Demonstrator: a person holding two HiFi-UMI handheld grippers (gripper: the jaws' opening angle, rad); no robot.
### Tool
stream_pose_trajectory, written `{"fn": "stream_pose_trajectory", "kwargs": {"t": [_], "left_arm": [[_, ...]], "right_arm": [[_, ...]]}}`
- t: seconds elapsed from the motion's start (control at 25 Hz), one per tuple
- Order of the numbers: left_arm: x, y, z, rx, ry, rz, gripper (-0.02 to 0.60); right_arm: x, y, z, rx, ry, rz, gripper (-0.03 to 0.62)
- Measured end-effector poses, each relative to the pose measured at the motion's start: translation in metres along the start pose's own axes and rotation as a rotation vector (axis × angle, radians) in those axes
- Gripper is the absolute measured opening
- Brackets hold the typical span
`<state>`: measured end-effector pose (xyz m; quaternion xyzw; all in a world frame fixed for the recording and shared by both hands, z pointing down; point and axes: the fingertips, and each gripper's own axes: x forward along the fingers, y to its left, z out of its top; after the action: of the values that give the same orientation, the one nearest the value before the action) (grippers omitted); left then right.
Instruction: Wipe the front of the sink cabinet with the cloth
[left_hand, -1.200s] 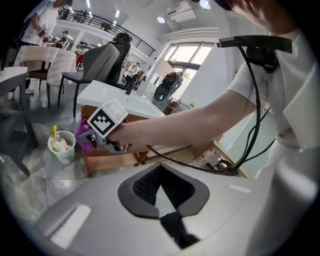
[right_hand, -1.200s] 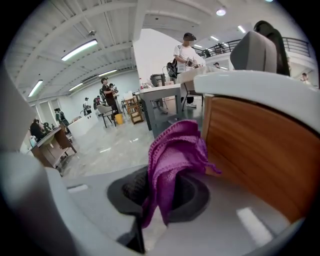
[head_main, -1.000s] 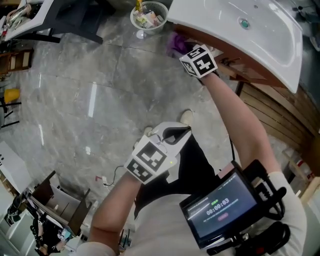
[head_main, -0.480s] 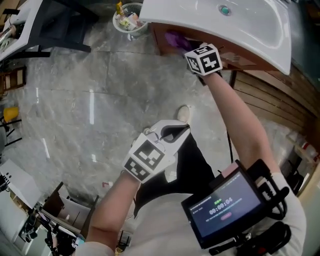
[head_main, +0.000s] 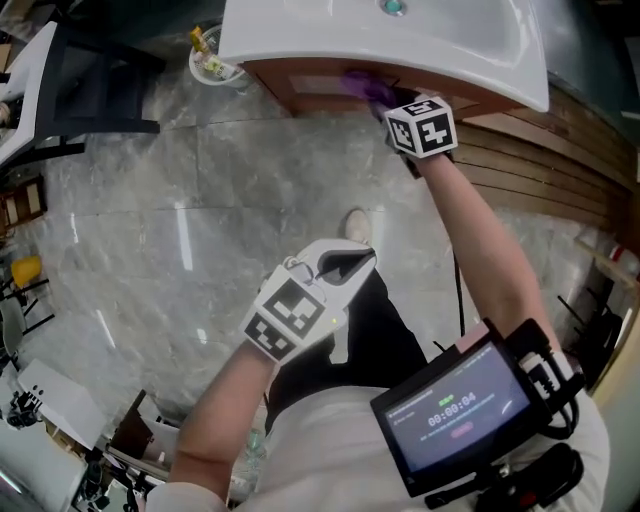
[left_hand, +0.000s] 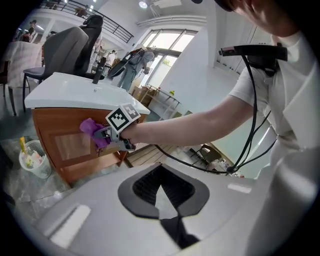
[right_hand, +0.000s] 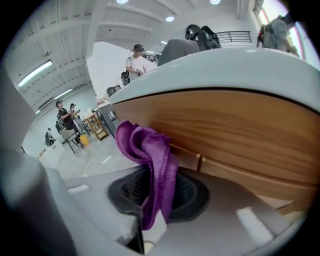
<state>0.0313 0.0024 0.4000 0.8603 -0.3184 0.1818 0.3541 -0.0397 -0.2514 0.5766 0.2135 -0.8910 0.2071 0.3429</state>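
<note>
A purple cloth (right_hand: 150, 165) is pinched in my right gripper (right_hand: 152, 220), whose jaws are shut on it. The cloth (head_main: 368, 86) presses against the wooden front of the sink cabinet (head_main: 310, 85), just under the white basin (head_main: 450, 50). The left gripper view shows the same cloth (left_hand: 92, 131) on the cabinet front (left_hand: 60, 145), with the right gripper (left_hand: 107, 135) behind it. My left gripper (head_main: 345, 265) hangs low near my body, away from the cabinet; its jaws are shut and hold nothing.
A white wire bin (head_main: 212, 62) with rubbish stands on the marble floor left of the cabinet. Wooden slats (head_main: 560, 170) line the wall at right. A dark chair (head_main: 90, 60) is at the far left. A screen device (head_main: 450, 415) hangs at my chest.
The right gripper and cloth have slid rightward along the cabinet front, from its left edge toward the middle. The head view has shifted. The left gripper has stayed put.
</note>
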Motion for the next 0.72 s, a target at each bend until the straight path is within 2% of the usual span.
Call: {"fn": "stream_pose_trajectory", "kwargs": {"t": [0.32,0.72], "left_arm": [[0.037,-0.021,0.013,0.037,0.036,-0.046,0.008],[0.065,-0.025,0.027,0.076,0.070,-0.094,0.008]], "right_arm": [[-0.049,-0.070,-0.031,0.072,-0.009,-0.083,0.083],[-0.107,-0.156,-0.074,0.164,0.003,-0.215,0.083]]}}
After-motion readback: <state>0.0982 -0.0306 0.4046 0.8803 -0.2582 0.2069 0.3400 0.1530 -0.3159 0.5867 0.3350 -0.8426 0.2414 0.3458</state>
